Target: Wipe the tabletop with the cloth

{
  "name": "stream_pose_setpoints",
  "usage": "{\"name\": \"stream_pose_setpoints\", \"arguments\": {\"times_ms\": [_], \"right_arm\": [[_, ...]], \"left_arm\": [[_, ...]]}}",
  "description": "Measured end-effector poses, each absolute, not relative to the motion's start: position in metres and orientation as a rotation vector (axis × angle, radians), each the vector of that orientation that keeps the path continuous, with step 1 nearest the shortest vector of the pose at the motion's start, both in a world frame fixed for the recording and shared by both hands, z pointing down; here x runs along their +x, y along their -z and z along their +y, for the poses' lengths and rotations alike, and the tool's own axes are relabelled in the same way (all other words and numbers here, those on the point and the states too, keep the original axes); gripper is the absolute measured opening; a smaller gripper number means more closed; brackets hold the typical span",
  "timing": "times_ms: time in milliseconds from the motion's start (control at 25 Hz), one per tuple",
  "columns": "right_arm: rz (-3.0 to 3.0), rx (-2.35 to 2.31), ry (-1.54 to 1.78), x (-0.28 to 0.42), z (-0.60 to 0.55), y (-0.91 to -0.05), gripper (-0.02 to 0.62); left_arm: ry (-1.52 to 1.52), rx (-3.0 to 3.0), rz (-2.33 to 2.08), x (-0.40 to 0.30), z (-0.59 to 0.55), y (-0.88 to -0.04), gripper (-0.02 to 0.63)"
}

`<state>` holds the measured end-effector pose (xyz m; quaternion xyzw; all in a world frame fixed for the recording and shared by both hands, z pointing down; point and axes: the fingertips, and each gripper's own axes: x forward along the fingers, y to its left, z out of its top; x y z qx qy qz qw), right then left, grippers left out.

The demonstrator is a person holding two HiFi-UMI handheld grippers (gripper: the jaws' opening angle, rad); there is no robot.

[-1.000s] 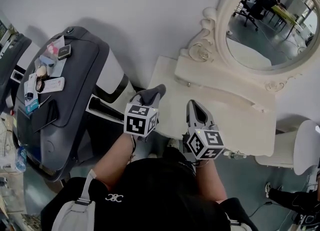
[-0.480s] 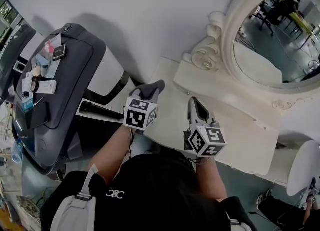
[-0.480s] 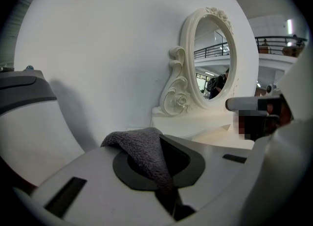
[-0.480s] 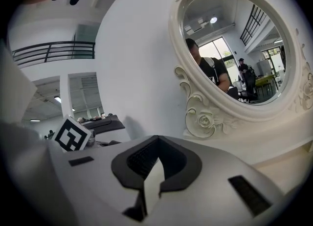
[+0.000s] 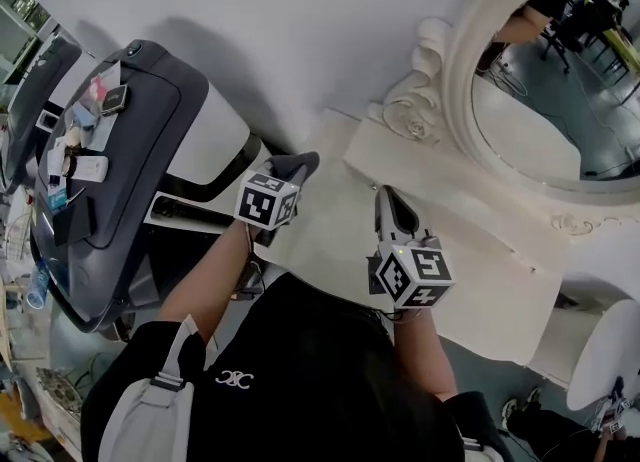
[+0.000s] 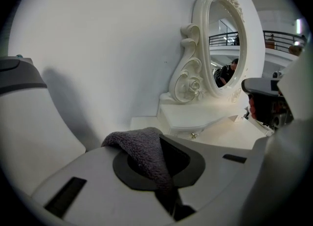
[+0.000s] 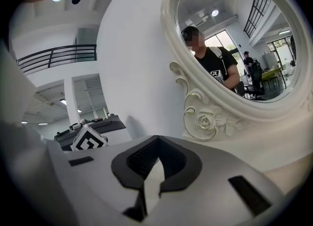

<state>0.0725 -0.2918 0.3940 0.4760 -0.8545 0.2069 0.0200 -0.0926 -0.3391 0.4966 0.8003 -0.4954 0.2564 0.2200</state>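
The left tool is clamped on a grey cloth. In its own view the fuzzy cloth fills the gap between the jaws and spills over the top of the left one. Seen from the head view, this tool sits at the left end of the white desk, next to a bulky dark-grey and white object. Whether the cloth actually touches the desk top cannot be made out from here.

The right tool is held over the middle of the desk, near its front edge and well apart from the cloth. Its jaws are closed tip to tip with nothing between them (only a thin slit shows lower down) — the right gripper view makes this plain.

A carved white oval mirror stands at the back of the desk, against the white wall.
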Motion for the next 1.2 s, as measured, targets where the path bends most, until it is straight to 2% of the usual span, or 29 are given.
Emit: {"name": "stream_pose_setpoints", "arguments": {"times_ms": [360, 840, 1200], "right_arm": [[-2.542, 1.596, -0.635, 0.076, -0.300, -0.395, 0.011], [-2.298, 1.798, -0.697, 0.078, -0.280, -0.425, 0.011], [-2.181, 1.912, -0.738, 0.087, -0.263, -0.436, 0.011]], "left_arm": [[-0.919, 2.266, -1.234, -0.112, -0.402, -0.538, 0.018], [-1.162, 2.378, -1.024, -0.103, -0.481, -0.584, 0.018], [-1.208, 2.404, -0.899, -0.085, -0.495, -0.608, 0.018]]}}
